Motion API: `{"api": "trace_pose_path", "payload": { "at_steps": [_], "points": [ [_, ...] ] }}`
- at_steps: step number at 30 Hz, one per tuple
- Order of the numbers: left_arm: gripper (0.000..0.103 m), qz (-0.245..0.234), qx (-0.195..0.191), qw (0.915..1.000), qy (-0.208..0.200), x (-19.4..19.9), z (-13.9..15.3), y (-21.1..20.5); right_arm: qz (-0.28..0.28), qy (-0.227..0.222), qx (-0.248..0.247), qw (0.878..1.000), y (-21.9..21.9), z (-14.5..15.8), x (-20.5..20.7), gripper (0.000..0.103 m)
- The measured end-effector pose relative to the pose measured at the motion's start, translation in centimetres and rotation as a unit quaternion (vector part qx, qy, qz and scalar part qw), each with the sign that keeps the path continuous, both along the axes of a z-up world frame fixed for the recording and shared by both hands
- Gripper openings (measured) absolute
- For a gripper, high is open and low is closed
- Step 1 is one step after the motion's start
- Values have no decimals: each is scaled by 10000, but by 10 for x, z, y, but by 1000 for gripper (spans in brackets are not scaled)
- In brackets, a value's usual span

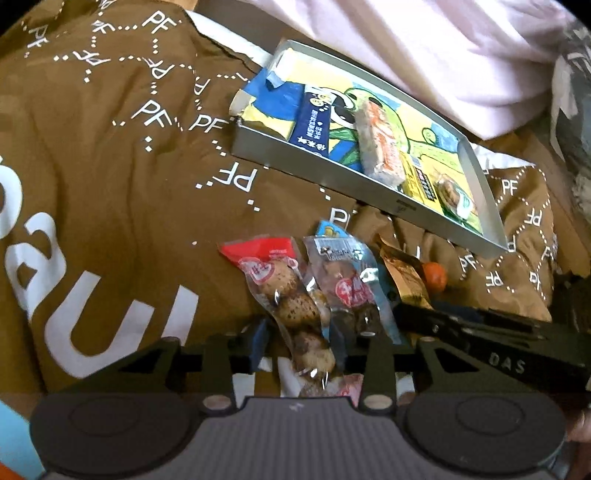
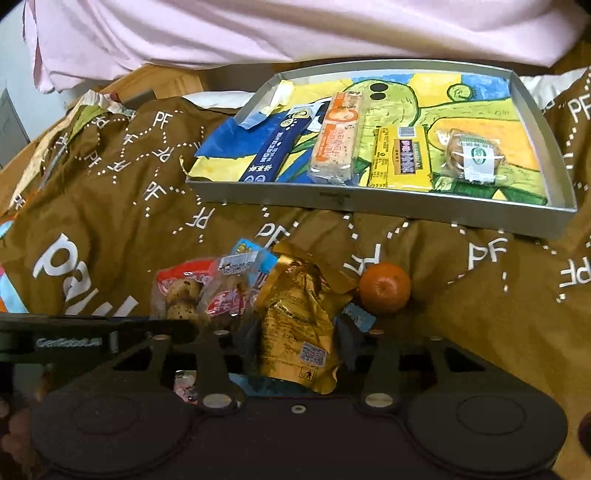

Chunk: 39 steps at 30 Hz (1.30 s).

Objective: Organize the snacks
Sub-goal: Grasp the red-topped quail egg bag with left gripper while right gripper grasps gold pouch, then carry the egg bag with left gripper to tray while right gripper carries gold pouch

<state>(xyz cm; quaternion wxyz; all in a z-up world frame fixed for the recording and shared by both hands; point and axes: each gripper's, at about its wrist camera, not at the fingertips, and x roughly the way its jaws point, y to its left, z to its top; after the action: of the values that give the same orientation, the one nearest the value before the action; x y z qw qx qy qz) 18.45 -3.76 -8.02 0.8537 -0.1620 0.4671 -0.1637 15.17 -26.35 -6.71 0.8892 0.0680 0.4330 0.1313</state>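
Observation:
A clear packet of speckled eggs (image 1: 291, 295) with a red top lies on the brown quilt, and my left gripper (image 1: 299, 339) is shut on its sides. Beside it sits a second clear packet (image 1: 347, 284) with a blue top. My right gripper (image 2: 301, 332) is shut on a gold foil packet (image 2: 295, 325). A mandarin (image 2: 384, 288) rests just right of the gold packet. Behind them the silver tray (image 2: 369, 206) holds a blue stick pack (image 2: 277, 151), an orange cracker bar (image 2: 336, 140), a yellow packet (image 2: 400, 155) and a wrapped round pastry (image 2: 469, 155).
The brown quilt (image 1: 110, 184) printed with white "PF" letters covers the bed in soft folds. A pink cloth (image 2: 258, 29) lies bunched behind the tray. The two grippers sit side by side, the right one's black body (image 1: 480, 332) close to my left fingers.

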Motion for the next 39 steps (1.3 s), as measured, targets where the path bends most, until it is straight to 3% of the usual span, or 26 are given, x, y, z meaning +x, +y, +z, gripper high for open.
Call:
{"api": "trace_pose_path", "payload": {
  "at_steps": [10,15,20,34,39],
  "points": [
    [37,125,-9,9999,4,9,-3,-2,-356,59,480,9982,-6,-5,11,62],
    [33,114,16,9999,-23,7,-1,-3,-367,-41,190,9991,-2,-5,8,43],
    [31,92,72,9999,-16,6,4,-3,-372,-158,179,9990,-4,-2,3,39],
    [30,223,102,9996,-156,-7,18,6,159,-1157,-1023,9879,28,16,-29,38],
    [30,309,127,9989,-336,-14,27,11,190,-1492,-1190,9814,32,26,-38,38]
  ]
}}
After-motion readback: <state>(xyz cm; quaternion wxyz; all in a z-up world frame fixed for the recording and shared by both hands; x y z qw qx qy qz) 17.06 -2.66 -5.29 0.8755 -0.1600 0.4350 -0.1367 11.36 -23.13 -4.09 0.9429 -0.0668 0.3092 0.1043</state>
